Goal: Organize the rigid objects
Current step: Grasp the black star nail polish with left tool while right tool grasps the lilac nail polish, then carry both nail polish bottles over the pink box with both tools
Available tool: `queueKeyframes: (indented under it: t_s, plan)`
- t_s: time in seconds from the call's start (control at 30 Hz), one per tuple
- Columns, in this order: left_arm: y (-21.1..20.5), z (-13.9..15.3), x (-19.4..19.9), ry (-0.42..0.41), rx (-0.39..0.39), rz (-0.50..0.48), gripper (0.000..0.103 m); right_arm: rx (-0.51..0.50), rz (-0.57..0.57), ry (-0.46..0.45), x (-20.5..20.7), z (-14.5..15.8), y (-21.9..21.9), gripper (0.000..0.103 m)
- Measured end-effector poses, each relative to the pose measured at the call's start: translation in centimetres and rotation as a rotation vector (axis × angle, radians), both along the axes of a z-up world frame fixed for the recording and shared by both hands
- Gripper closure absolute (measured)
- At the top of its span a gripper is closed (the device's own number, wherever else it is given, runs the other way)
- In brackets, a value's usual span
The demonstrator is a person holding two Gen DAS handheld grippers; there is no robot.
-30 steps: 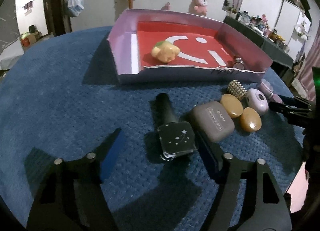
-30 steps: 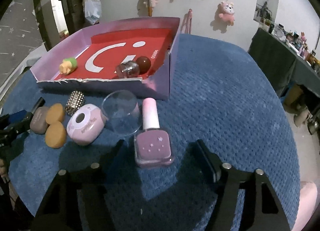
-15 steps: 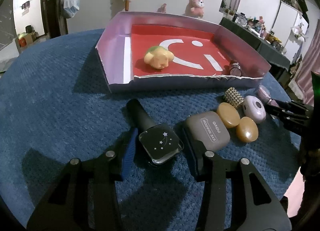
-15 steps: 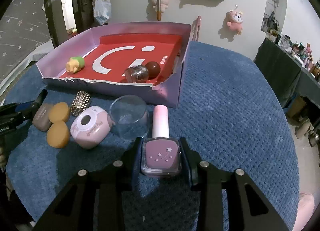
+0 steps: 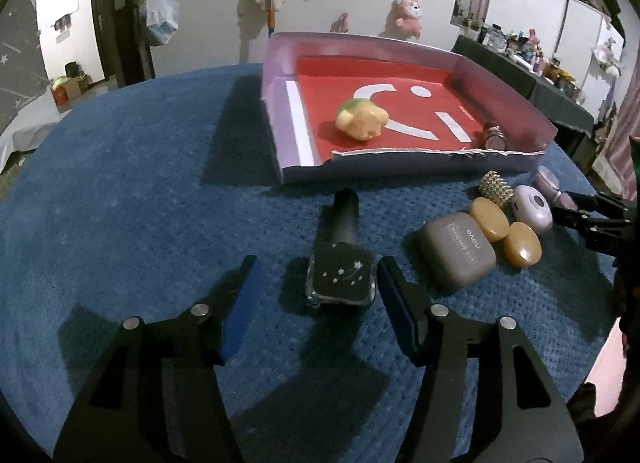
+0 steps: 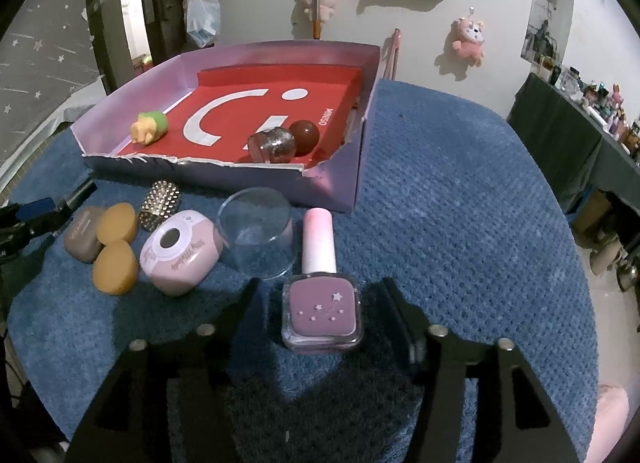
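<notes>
A black nail polish bottle (image 5: 340,263) with star print lies on the blue mat between the fingers of my left gripper (image 5: 314,283), which is open with gaps on both sides. A pink nail polish bottle (image 6: 322,295) lies between the fingers of my right gripper (image 6: 320,303), also open. A purple tray (image 5: 288,143) with a red floor holds a yellow-green toy (image 5: 362,119); in the right wrist view the tray (image 6: 332,183) also holds a clear ball (image 6: 272,145) and a brown ball (image 6: 304,135).
On the mat near the tray lie a grey case (image 5: 458,249), two tan oval pieces (image 5: 522,249), a gold studded cylinder (image 5: 496,187), a pink compact (image 6: 180,251) and a clear dome (image 6: 258,235). The mat's edge drops off at right.
Both grippers were narrowed around their bottles half a second ago and have opened wider. Both bottles still lie on the mat.
</notes>
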State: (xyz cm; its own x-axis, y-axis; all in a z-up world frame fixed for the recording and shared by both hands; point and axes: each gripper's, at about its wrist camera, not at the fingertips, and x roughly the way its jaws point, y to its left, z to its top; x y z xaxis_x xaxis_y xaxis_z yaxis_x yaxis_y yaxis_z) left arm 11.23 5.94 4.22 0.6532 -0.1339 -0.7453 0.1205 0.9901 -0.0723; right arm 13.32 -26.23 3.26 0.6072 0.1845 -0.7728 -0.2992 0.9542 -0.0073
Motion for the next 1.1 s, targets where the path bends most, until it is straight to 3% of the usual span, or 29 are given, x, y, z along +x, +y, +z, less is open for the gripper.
queueKeyframes:
  t_s: [0.2,0.47,0.5,0.53,0.57,0.6,0.77,0.93,1.1]
  plan:
    - [-0.7,-0.2,0.7,0.007,0.006,-0.018,0.036,-0.014,-0.003,0.005,-0.4,0.0,-0.1,0.032]
    - [-1.3,-0.8,1.3,0.027,0.049,-0.04,0.035,-0.003,-0.012,0.01,-0.2,-0.1,-0.6,0.031]
    - [-1.3,-0.8,1.3,0.028,0.054,-0.044,0.043,-0.004,-0.01,0.006,-0.2,-0.1,-0.5,0.034]
    - [-1.4,-0.9,1.4,0.029,0.059,-0.049,0.051,-0.004,-0.003,0.007,-0.2,-0.1,-0.5,0.049]
    - [-1.5,-0.8,1.4,0.019,0.071,-0.048,0.064,0.002,0.011,0.002,-0.3,0.0,-0.3,0.056]
    - [-1.6,-0.8,1.3,0.016,0.067,-0.058,0.07,0.007,0.021,0.002,-0.4,0.1,0.0,0.065]
    - [-1.6,-0.2,0.8,-0.004,0.054,-0.067,0.07,0.027,-0.002,-0.024,-1.1,0.3,0.1,0.065]
    - [-2.0,1.5,0.0,-0.053,0.041,-0.091,0.07,0.073,-0.036,-0.091,-2.3,2.5,-0.7,0.065]
    - [-2.5,2.3,-0.3,-0.079,0.044,-0.108,0.07,0.073,-0.019,-0.093,-2.7,2.9,-0.2,0.065]
